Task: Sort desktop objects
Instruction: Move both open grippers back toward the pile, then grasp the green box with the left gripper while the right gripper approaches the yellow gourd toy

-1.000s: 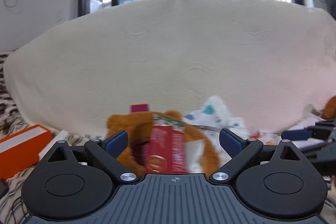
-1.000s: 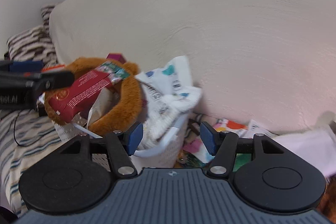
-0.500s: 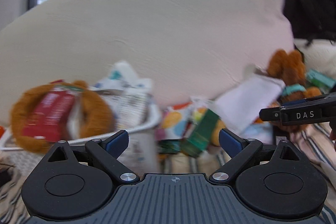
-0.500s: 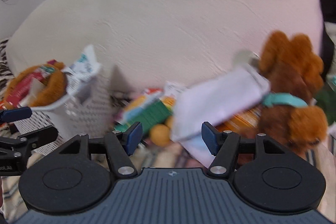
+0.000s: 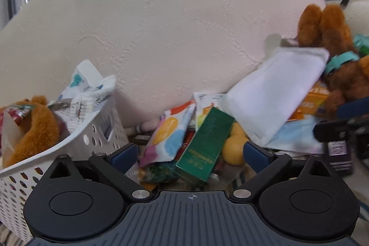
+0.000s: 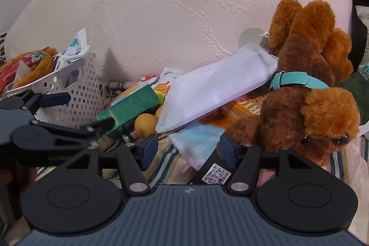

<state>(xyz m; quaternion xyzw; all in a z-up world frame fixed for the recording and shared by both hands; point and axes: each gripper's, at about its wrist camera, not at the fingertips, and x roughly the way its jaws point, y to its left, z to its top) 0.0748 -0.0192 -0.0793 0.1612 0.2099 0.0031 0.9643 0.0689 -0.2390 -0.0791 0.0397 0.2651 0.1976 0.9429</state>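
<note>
Two grippers are showing, both with fingers spread wide and holding nothing. Left gripper (image 5: pixel 188 153) is hovering over the pile, framing one green box (image 5: pixel 204 146) that is leaning tilted against one colourful pouch (image 5: pixel 169 133). Right gripper (image 6: pixel 188 149) is hovering low by one pale blue mask (image 6: pixel 196 142) and one dark card with a QR label (image 6: pixel 215 173), which is lying just by its right finger.

One white basket (image 6: pixel 76 93) is sitting at the left end of the striped bedcover (image 6: pixel 166 165), against the big cream pillow (image 6: pixel 184 4). It is holding one brown plush (image 5: pixel 34 128), one red packet (image 6: pixel 10 75) and one white printed packet (image 5: pixel 85 82).

One white pouch (image 6: pixel 219 87) is lying slanted across the pile, resting on one orange box (image 6: pixel 244 108). Two yellow balls (image 5: pixel 234 150) are lying beside the green box. One brown plush dog (image 6: pixel 309 93) with a teal collar is sitting at the right end.

Compared with a second ago, both cameras are now pointing right of the basket, at the loose pile instead of the basket contents. The basket is now showing at the left edge in both views.
</note>
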